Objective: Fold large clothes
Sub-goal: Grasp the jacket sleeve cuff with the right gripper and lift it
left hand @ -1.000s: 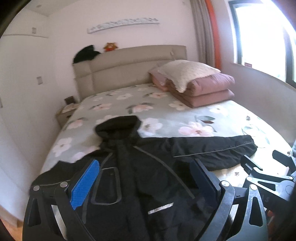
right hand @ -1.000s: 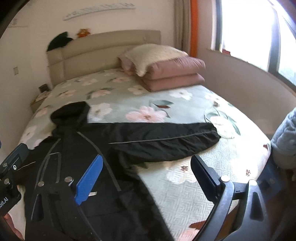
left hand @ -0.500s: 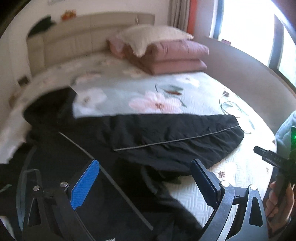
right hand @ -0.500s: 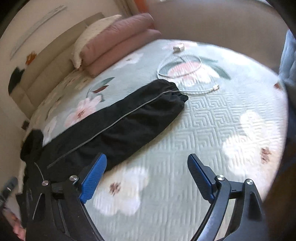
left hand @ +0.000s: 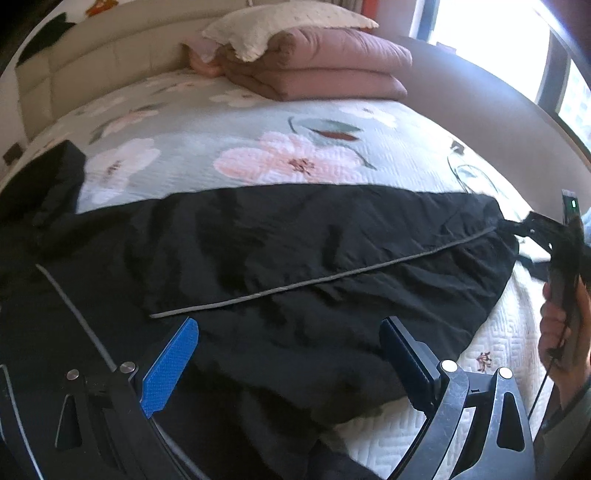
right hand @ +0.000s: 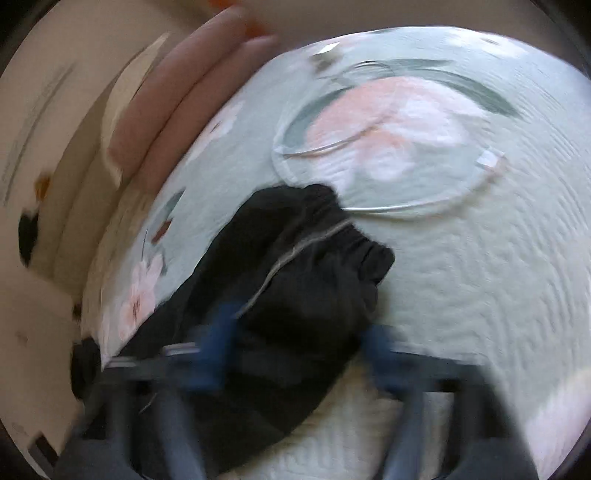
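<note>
A black jacket [left hand: 258,251] lies flat on the flowered bedspread [left hand: 229,122], its sleeve [left hand: 369,236] stretched out to the right. My left gripper [left hand: 288,354] hovers open just over the upper sleeve, with nothing pinched. At the sleeve's cuff [right hand: 332,240] is my right gripper [right hand: 299,339], blurred in its own view. Its jaws are closing with the cuff end between them, and a gap still shows. In the left wrist view the right gripper [left hand: 532,243] sits at the cuff, held by a hand [left hand: 557,325].
A white cable [right hand: 369,210] lies looped on the bedspread just beyond the cuff. A folded pink quilt [left hand: 332,74] with a pillow on top rests near the headboard [left hand: 92,70]. A bright window [left hand: 491,33] is at the right.
Both grippers have dropped closer to the bed and swung right along the sleeve. The right gripper has rolled, reached the cuff, and its jaws have narrowed around it. The left jaws stay wide.
</note>
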The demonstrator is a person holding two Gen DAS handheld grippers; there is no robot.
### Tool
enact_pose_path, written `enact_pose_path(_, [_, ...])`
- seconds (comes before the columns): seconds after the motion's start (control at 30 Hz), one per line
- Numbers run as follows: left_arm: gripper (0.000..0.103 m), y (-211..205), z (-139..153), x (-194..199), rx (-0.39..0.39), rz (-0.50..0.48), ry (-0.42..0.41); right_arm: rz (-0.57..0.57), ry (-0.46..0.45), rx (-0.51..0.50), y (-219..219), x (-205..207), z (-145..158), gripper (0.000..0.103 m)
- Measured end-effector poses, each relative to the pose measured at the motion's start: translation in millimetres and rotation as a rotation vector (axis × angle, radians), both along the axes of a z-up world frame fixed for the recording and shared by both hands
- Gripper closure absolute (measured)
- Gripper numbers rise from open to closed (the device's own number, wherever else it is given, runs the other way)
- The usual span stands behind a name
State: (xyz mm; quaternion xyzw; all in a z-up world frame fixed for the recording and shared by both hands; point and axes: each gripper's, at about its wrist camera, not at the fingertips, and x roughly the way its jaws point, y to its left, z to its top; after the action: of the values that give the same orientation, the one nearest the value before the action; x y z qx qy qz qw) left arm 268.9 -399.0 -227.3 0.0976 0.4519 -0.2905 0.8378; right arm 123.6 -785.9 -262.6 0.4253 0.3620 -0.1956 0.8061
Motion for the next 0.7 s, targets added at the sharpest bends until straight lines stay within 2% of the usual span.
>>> enact_pose_path(0.03, [0.015, -3, -4, 1, 0.006, -0.007, 0.007, 0.032, -0.002, -0.015, 5, 3, 5, 0.087])
enact_pose_path(0.07, [0.021, -7, -7, 2, 0.009, -0.017, 0.016, 0.048, -0.014, -0.054, 11, 0, 14, 0.088])
enact_pose_path(0.1, [0.033, -8, -8, 1, 0.008, -0.028, 0.026, 0.055, -0.028, -0.082, 14, -4, 22, 0.088])
enact_pose_path(0.13, [0.039, -9, -10, 1, -0.001, -0.042, 0.041, 0.061, -0.076, -0.140, 20, -17, 40, 0.089])
enact_pose_path(0.2, [0.040, -12, -16, 2, 0.001, -0.048, 0.055, 0.060, -0.117, -0.168, 23, -34, 52, 0.089])
enact_pose_path(0.23, [0.041, -14, -22, 3, 0.023, -0.045, 0.062, 0.050, -0.108, -0.149, 22, -40, 48, 0.089])
enact_pose_path(0.27, [0.041, -19, -35, 5, 0.056, -0.045, 0.080, 0.046, -0.083, -0.137, 21, -40, 42, 0.089])
enact_pose_path(0.37, [0.039, -23, -39, 7, 0.057, -0.047, 0.064, 0.046, 0.103, -0.110, 20, -25, 2, 0.089])
enact_pose_path(0.43, [0.039, -22, -34, 7, 0.063, -0.061, 0.076, 0.027, 0.118, -0.106, 24, -24, 1, 0.089])
enact_pose_path(0.5, [0.041, -12, -21, 5, 0.019, -0.080, 0.088, 0.026, 0.140, -0.137, 29, -20, 13, 0.089])
enact_pose_path(0.57, [0.041, 14, 4, -1, -0.082, -0.092, 0.072, 0.064, 0.124, -0.210, 49, -18, 43, 0.089])
enact_pose_path(0.7, [0.041, 66, 45, -11, -0.139, -0.075, -0.005, 0.172, 0.027, -0.302, 106, -12, 113, 0.089])
